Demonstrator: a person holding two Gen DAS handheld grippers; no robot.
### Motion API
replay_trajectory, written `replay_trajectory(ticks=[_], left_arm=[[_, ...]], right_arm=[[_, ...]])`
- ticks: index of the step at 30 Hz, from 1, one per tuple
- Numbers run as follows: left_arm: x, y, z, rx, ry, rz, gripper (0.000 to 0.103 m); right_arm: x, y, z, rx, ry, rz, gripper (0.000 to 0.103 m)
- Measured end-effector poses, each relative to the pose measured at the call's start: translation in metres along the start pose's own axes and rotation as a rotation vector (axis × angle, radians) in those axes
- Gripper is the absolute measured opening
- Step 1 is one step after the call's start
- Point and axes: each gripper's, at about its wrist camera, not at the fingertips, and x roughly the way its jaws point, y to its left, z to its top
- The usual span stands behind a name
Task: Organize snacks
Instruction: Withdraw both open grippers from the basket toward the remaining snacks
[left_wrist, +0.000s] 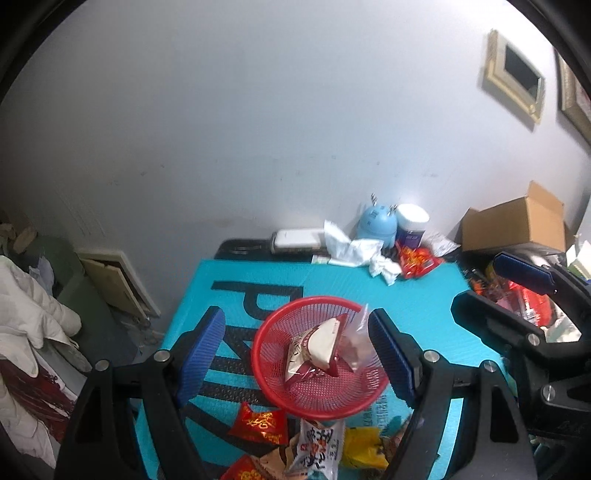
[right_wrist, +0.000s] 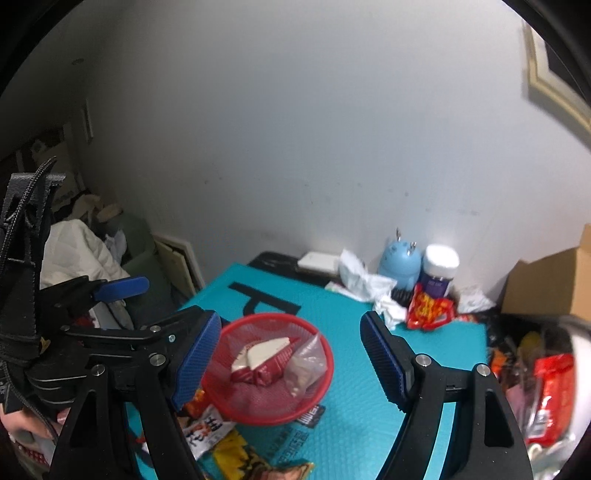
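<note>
A red mesh basket (left_wrist: 354, 400) (right_wrist: 275, 415) stands on the turquoise mat (left_wrist: 332, 280) (right_wrist: 436, 339). Inside lie a red-and-white snack packet (left_wrist: 314, 345) (right_wrist: 264, 356) and a clear plastic bag (left_wrist: 354, 338) (right_wrist: 308, 363). Loose snack packets lie on the mat's near edge: a red one (left_wrist: 258, 424), a white one (left_wrist: 319, 448) (right_wrist: 207, 434) and a yellow one (left_wrist: 364, 446) (right_wrist: 236, 456). My left gripper (left_wrist: 295, 354) hangs open above the basket, nothing between its fingers. My right gripper (right_wrist: 288, 362) is open too, empty, and shows in the left wrist view (left_wrist: 495, 280).
At the back by the wall are crumpled tissues (left_wrist: 364, 251) (right_wrist: 365, 286), a blue toy (left_wrist: 376, 221) (right_wrist: 400, 260), a white-lidded jar (left_wrist: 412, 225) (right_wrist: 439, 269) and a red snack bag (left_wrist: 417, 262) (right_wrist: 428, 308). A cardboard box (left_wrist: 517, 221) and more packets (right_wrist: 550, 391) sit right. White bedding (left_wrist: 29, 306) lies left.
</note>
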Motion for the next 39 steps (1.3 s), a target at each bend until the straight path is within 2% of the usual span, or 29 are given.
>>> replay_trajectory(ticks=[8, 18, 29, 39], left_arm=[[-0.058, -0.005, -0.006, 0.010, -0.081, 0.002, 0.079], [-0.120, -0.021, -0.038, 0.034, -0.152, -0.015, 0.079], [-0.148, -0.041, -0.091, 0.043, -0.119, -0.060, 0.079], [-0.140, -0.047, -0.134, 0.026, -0.049, -0.082, 0.079]], right_arm=[[-0.053, 0.012, -0.002, -0.017, -0.064, -0.014, 0.079], [-0.106, 0.025, -0.026, -0.015, -0.102, -0.024, 0.079], [-0.142, 0.031, -0.070, 0.009, -0.095, -0.021, 0.079], [-0.137, 0.034, -0.117, 0.026, -0.018, -0.002, 0.079]])
